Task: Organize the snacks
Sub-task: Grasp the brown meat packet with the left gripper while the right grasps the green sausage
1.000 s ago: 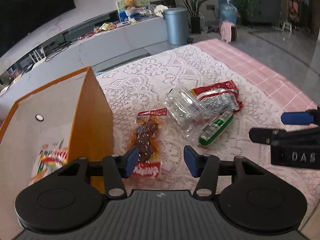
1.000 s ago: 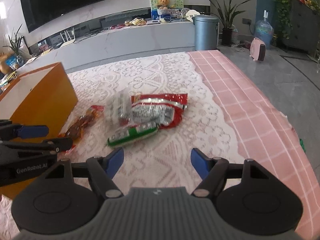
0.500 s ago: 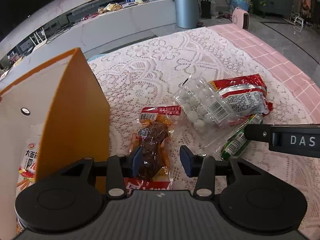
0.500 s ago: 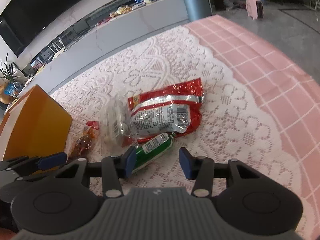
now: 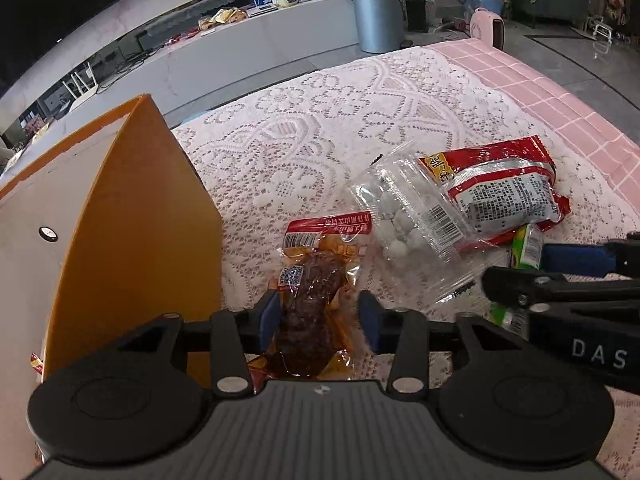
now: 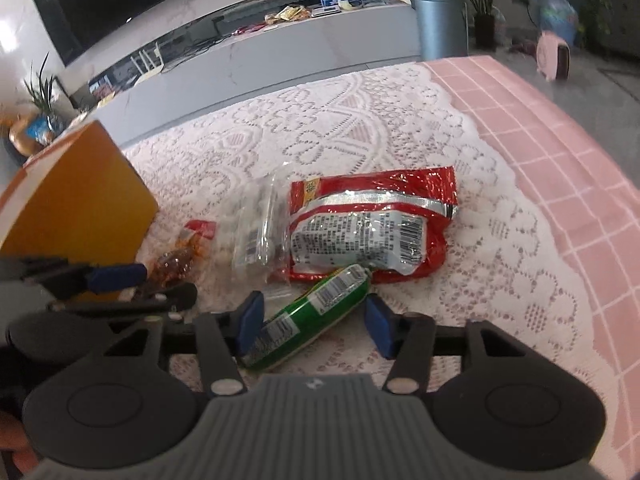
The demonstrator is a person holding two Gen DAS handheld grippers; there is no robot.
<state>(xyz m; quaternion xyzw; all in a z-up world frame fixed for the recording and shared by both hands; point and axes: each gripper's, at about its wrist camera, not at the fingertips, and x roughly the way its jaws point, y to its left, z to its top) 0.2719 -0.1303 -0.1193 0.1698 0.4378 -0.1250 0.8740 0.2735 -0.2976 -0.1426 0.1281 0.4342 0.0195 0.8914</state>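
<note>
My left gripper [image 5: 318,318] is open with its blue pads on either side of a brown meat snack in a clear packet [image 5: 316,300] that lies on the lace cloth. My right gripper [image 6: 314,326] is open and straddles a green sausage stick [image 6: 316,312]. Behind them lie a clear bag of white candies [image 5: 404,220] and a red and silver snack bag [image 6: 368,228]. The orange box [image 5: 132,216] stands at the left. The right gripper also shows in the left wrist view [image 5: 560,272], at the right edge.
The table has a white lace cloth [image 5: 320,140] over a pink checked cloth [image 6: 560,128]. A packet shows inside the orange box at the lower left [image 5: 36,362]. A grey bin [image 5: 378,16] and a TV cabinet stand beyond the table.
Both grippers moved forward and down. The left now straddles the meat snack packet and the right straddles the green sausage stick. Both jaws have narrowed.
</note>
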